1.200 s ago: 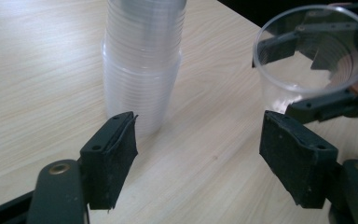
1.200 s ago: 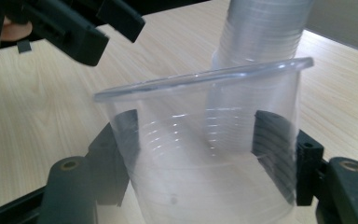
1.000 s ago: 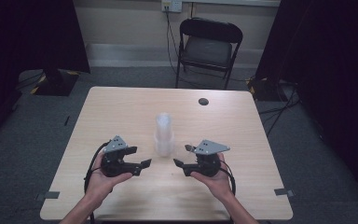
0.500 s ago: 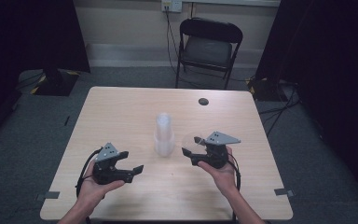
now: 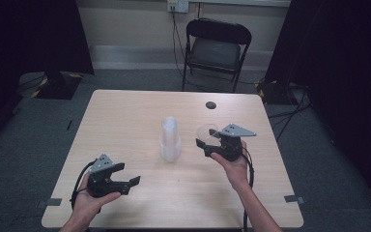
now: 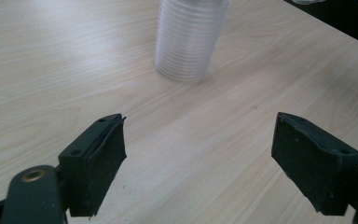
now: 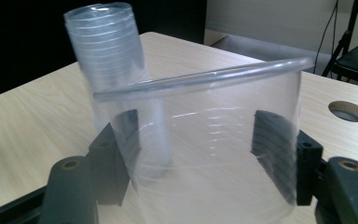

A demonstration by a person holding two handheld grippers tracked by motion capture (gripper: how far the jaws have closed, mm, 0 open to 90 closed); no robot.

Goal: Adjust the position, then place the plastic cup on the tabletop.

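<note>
We've got a single clear cup clamped between the right gripper's jaws, lifted just right of the cup stack. Our left gripper hangs wide open and empty, the stack ahead of its jaws. To set this cup down cleanly, we'd keep the squeeze light so the thin wall doesn't buckle, and keep it level. The right gripper view shows both jaws through the plastic; the high view shows the table layout.

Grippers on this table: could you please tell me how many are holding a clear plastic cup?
1. The right gripper grips a clear plastic cup beside the cup stack; the left gripper is open and empty, near the table's front edge.
</note>
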